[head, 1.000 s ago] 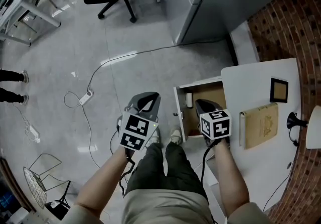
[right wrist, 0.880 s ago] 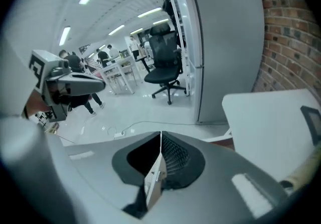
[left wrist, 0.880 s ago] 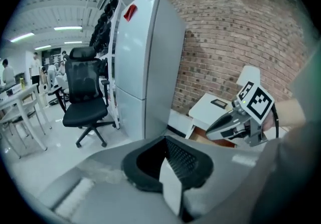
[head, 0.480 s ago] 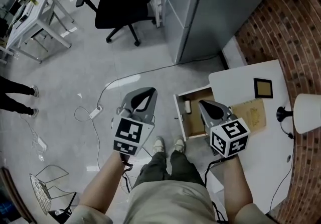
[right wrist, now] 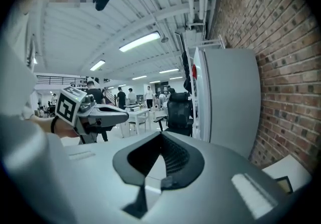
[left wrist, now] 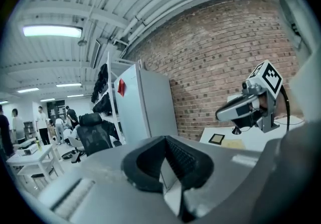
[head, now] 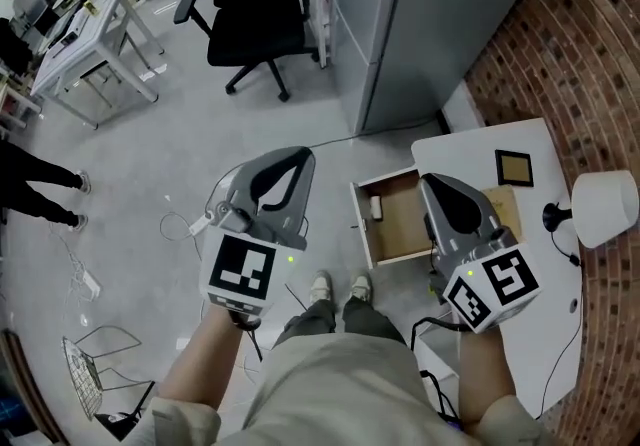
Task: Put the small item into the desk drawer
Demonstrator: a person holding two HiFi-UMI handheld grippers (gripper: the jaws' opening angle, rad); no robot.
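Left tongs [head: 298,159] and right tongs [head: 435,184]: both closed, nothing between them, held above the open drawer [head: 398,229]. Small white item [head: 376,206] lies inside, near a corner. Placement appears done. Remaining, probably: pushing the drawer shut under the tabletop [head: 550,324].

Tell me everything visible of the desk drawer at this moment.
The drawer stands open, pulled out from under the white desk. Its front panel is white with a small knob, and the inside looks like brown wood. A small pale item sits inside near the front panel; the rest of the visible floor is bare.
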